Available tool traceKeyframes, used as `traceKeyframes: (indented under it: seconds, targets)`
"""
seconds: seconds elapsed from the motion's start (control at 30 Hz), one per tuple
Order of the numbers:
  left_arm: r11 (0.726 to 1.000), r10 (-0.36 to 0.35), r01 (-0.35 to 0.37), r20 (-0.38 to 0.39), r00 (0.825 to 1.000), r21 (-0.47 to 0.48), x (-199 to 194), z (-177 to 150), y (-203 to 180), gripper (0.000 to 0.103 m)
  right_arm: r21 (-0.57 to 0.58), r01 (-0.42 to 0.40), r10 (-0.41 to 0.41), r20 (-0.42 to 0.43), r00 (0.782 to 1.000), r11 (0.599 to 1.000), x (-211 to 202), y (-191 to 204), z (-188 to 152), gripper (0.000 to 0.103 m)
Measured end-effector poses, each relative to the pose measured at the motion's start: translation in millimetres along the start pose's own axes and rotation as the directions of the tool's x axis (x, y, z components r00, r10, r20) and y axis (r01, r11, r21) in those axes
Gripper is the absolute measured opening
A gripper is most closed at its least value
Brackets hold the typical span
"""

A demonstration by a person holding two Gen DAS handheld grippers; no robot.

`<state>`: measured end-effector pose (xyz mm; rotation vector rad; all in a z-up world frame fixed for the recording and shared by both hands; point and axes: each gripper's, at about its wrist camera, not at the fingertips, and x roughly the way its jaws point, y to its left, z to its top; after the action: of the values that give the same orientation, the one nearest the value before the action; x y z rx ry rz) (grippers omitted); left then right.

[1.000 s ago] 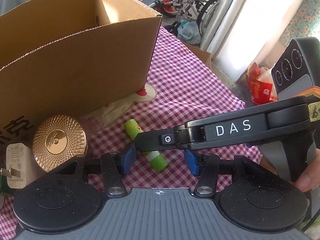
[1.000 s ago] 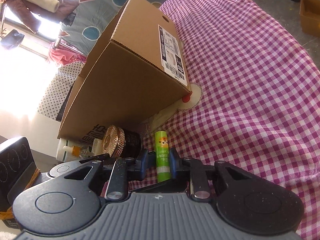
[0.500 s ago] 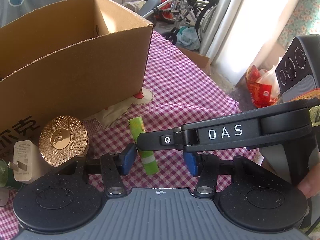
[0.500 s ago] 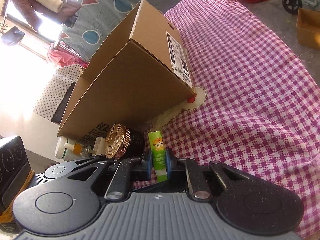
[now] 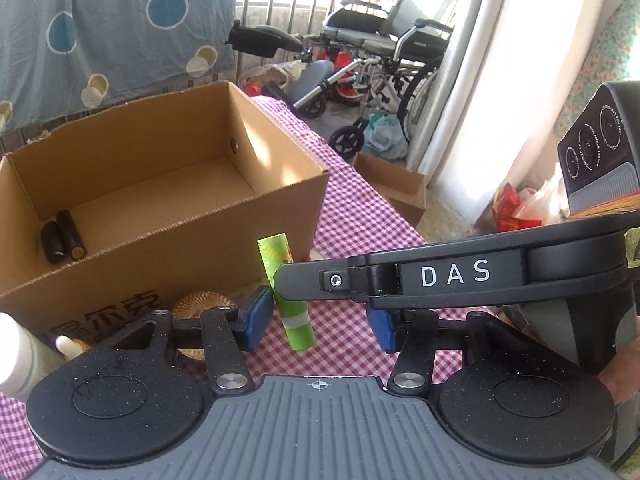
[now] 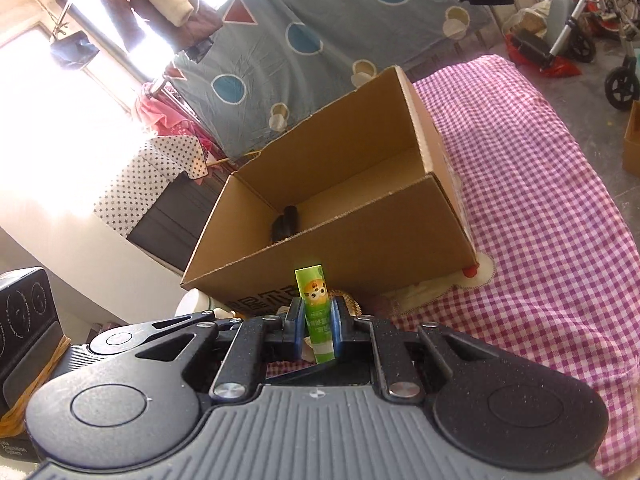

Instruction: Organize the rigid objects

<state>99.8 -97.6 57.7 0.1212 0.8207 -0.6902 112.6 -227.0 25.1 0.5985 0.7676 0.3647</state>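
Right gripper [image 6: 316, 330]: clamped on the green tube [image 6: 315, 312], blue pads squeezing its lower half, top sticking up past the fingertips.
Left gripper [image 5: 318, 318]: partly open, holding nothing; the tube hangs between its pads without touching either.
Tube handling: likely light, stiff and smooth-skinned, so it could pivot; a grip nearer the middle would steady it.
Cardboard box [image 6: 400, 216]: just ahead and below, open-topped, two dark cylinders [image 5: 64, 236] in a corner.
Gold-lidded jar [image 5: 200, 304]: beneath the left pad, on the checked cloth [image 6: 540, 220].
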Motion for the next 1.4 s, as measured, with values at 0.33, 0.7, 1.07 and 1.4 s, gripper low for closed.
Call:
traceKeyframes:
  seconds: [0.33,0.7,1.07,1.4]
  targets:
    - [0.988,0.135,-0.131,0.049,0.990,-0.085,-30,51,70,0.051,-0.118,-0.120,0.110,-0.082,0.990,0.986,58,69,81,0.015]
    - [0.959,0.073,-0.122,-0.193,0.978,-0.255,39,96,188,0.052,-0.024,-0.110,0.098,-0.296,0.950,0.994,197,64,145,0.015]
    - [0.903,0.008,-0.170,-0.380,0.925,-0.395,109,94,237,0.052,0.049,-0.019,0.038,-0.416,0.909,0.999,276,24,151,0.015]
    - [0.912,0.032,-0.144,-0.282,0.959,-0.383,69,99,226,0.058,0.039,-0.070,0.079,-0.341,0.937,0.997,232,34,159,0.016]
